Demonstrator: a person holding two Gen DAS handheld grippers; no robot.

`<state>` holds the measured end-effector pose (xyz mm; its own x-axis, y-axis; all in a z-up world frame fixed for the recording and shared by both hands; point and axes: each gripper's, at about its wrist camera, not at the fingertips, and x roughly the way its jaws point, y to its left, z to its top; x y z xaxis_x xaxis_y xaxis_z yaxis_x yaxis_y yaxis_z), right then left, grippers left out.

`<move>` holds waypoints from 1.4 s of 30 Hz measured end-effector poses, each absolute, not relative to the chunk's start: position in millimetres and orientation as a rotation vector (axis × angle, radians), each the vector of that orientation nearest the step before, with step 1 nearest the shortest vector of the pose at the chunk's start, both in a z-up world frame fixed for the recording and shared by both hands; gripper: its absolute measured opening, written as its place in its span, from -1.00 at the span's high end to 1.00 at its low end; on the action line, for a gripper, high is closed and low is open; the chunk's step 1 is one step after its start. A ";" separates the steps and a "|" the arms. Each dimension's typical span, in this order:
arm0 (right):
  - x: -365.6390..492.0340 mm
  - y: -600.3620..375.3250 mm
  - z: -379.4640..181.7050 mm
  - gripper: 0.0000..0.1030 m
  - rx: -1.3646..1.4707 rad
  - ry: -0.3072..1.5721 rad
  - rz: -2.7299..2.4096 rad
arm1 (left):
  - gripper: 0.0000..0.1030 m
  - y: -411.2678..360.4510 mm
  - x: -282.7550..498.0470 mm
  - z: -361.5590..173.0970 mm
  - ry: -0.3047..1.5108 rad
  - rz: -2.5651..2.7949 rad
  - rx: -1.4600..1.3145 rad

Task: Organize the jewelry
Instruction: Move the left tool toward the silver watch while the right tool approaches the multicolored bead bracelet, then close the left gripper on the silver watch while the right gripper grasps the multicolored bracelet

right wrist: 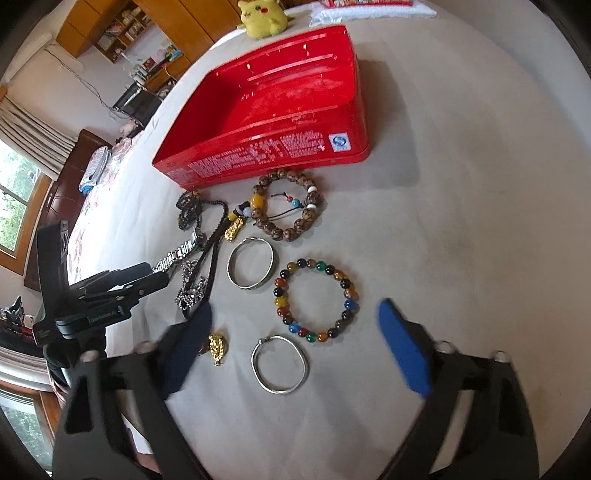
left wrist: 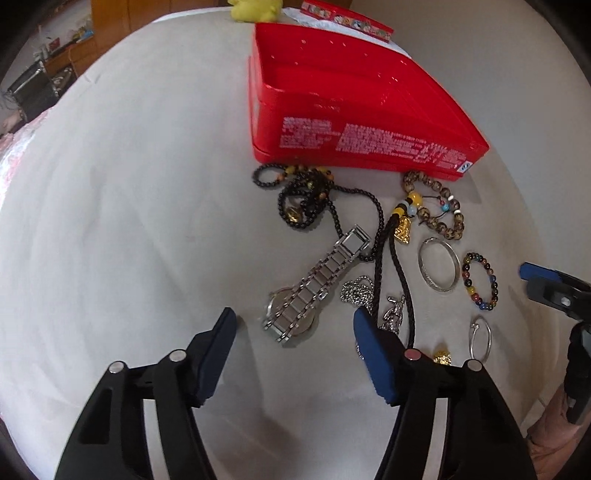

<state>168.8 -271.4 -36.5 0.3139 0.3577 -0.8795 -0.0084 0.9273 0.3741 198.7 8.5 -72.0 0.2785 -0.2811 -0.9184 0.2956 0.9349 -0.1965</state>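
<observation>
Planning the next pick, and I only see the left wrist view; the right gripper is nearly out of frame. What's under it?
Observer: The multicoloured round-bead bracelet sits framed between the fingers of the right gripper, untouched.
Operator: Fingers open?
Observer: Yes, open, holding nothing.
Operator: And that yellow lump behind the red plastic box?
Observer: A yellow plush toy, sitting upright.

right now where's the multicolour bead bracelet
In the right wrist view the multicolour bead bracelet lies flat mid-frame on the white table, between the wide silver bangle and the thin silver ring bangle.
</observation>
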 end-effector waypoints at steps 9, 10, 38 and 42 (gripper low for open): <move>185.7 -272.3 -59.7 -0.32 0.275 1.310 0.194 | 0.02 -2.1 200.5 -78.4 1.213 -0.431 0.052; 186.7 -273.9 -61.6 -0.32 0.266 1.317 0.189 | 0.08 -1.9 200.5 -78.7 1.211 -0.431 0.057; 158.7 -311.9 -49.4 0.88 0.329 1.247 0.321 | 0.41 19.4 178.8 -44.4 1.094 -0.402 -0.037; 156.3 -317.5 -26.6 0.88 0.335 1.199 0.345 | 0.45 27.1 174.7 -25.8 1.072 -0.396 -0.065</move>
